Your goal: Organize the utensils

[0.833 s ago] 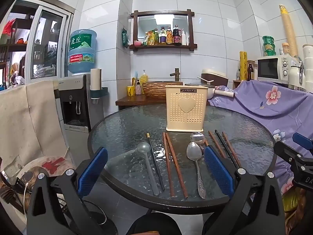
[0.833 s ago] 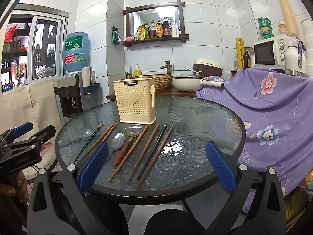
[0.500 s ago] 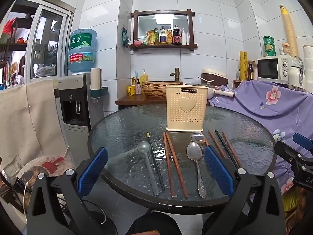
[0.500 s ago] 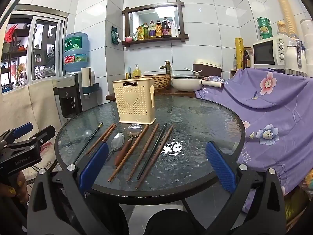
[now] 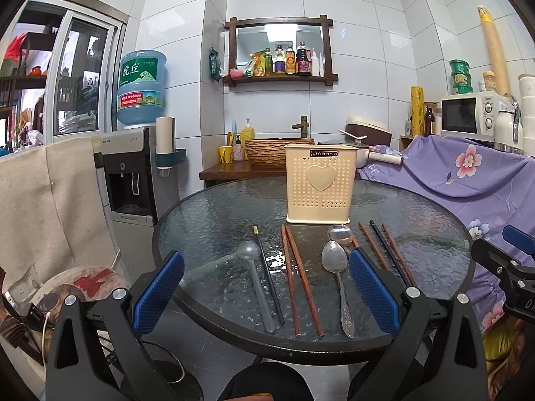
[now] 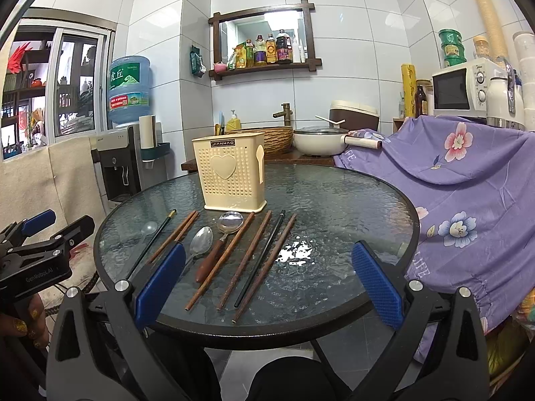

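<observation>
A cream perforated utensil holder (image 5: 319, 185) (image 6: 230, 173) stands upright on a round glass table (image 5: 207, 214) (image 6: 351, 193). In front of it lie a clear plastic spoon (image 5: 255, 284), a black chopstick (image 5: 269, 274), a pair of brown chopsticks (image 5: 299, 280), a metal spoon (image 5: 337, 277) (image 6: 200, 240), a wood-handled spoon (image 6: 220, 244) and several more chopsticks (image 6: 260, 257). My left gripper (image 5: 265, 295) hovers open before the table's near edge, nothing between its fingers. My right gripper (image 6: 265, 285) is open too, over the near right part of the table.
A purple flowered cloth (image 6: 468, 183) covers furniture to the right of the table. A water dispenser (image 5: 133, 173) stands at the left. Behind the table is a wooden counter with a basket basin (image 5: 279, 152) and a white pot (image 6: 321, 142).
</observation>
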Available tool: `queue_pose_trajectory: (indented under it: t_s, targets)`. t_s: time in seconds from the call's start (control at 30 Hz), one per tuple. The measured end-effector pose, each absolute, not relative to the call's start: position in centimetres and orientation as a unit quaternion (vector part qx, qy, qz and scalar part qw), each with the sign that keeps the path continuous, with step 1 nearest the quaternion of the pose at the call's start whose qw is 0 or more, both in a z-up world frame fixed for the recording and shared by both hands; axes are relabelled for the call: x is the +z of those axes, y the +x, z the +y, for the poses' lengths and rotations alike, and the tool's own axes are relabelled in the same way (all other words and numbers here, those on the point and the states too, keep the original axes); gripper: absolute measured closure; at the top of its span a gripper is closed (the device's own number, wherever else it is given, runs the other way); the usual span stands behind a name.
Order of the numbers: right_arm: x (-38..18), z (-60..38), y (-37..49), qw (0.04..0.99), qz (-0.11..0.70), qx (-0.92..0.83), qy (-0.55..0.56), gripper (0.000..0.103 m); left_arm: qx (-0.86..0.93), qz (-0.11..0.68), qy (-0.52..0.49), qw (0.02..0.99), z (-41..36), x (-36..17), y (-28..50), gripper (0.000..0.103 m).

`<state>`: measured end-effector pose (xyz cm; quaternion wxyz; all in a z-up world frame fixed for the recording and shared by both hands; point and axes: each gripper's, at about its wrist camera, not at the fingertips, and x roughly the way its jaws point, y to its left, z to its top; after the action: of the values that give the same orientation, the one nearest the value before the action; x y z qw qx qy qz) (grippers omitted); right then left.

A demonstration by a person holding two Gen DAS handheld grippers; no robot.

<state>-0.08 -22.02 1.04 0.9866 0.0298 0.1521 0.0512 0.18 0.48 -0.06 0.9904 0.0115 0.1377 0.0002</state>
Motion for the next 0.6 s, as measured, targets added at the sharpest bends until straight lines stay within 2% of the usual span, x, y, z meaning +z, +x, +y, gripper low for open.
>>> queue_pose_trajectory:
  t_s: [0.6]
  targets:
    - [0.90, -22.09, 0.05, 0.986, 0.153, 0.052, 0.032, 0.005, 0.001, 0.139, 0.013, 0.990, 0.30, -0.02, 0.14, 0.006]
